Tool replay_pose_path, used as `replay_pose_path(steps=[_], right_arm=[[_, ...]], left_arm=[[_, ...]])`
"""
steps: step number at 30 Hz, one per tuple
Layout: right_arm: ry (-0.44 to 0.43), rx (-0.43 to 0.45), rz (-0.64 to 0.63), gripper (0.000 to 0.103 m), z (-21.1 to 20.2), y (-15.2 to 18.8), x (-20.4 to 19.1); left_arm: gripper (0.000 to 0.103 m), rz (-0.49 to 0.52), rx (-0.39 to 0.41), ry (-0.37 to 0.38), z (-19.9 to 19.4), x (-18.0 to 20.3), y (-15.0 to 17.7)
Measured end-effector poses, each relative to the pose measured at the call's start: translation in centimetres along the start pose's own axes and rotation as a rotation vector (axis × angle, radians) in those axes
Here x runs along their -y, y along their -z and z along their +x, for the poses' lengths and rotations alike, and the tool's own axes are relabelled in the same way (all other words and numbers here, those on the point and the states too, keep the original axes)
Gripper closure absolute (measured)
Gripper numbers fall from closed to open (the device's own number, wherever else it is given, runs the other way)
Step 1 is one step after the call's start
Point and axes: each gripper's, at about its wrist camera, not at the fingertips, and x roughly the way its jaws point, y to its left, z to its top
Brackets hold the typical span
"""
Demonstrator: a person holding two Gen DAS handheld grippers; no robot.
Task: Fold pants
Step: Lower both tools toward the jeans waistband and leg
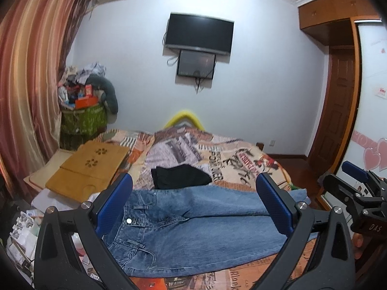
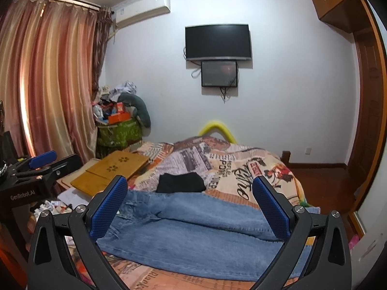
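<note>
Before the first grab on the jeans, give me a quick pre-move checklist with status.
1. Left gripper open, nothing between its fingers: ok.
2. Right gripper open, nothing held: ok.
3. Jeans laid out across the bedspread, waistband towards the left, legs running right: ok.
4. Jeans flat: not ok, there are creases near the crotch and the legs overlap a little.
5. Fold area clear: not ok, a black garment lies just behind the jeans and looks to touch their far edge.
6. Leg hems reachable: cannot tell, the right gripper's finger hides most of them.
</note>
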Motion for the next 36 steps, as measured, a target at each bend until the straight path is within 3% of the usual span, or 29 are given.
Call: replay_pose_path(steps=[14,23,26,30,36], right_arm=[[0.063,-0.223,-0.017,0.0,9.9,2.8,2.8],[0.043,-0.314,-0.08,0.0,16.8,4.9,4.8],[0.035,-0.356,-0.106,0.0,19.3,5.5,5.6],[0.001,-0.411,-0.117,0.0,23.2,5.9,7.1],[-0.032,-0.509,-0.139,0.001,28.6,6.7,8.6]], left_arm=[[0.0,0.006,-0.291,-0.102,15.8,-6.0,3.3],[0.0,0.029,-0.513,-0.152,25.3,-11.1,6.5],[0.0,0.033,-0.556,-0.138,27.9,-12.9,7.1],[0.0,-0.02,-0.609,-0.095,31.3,-15.8,7.6],[0.0,-0.114,-0.707,-0.091,36.4,-19.8,8.8]])
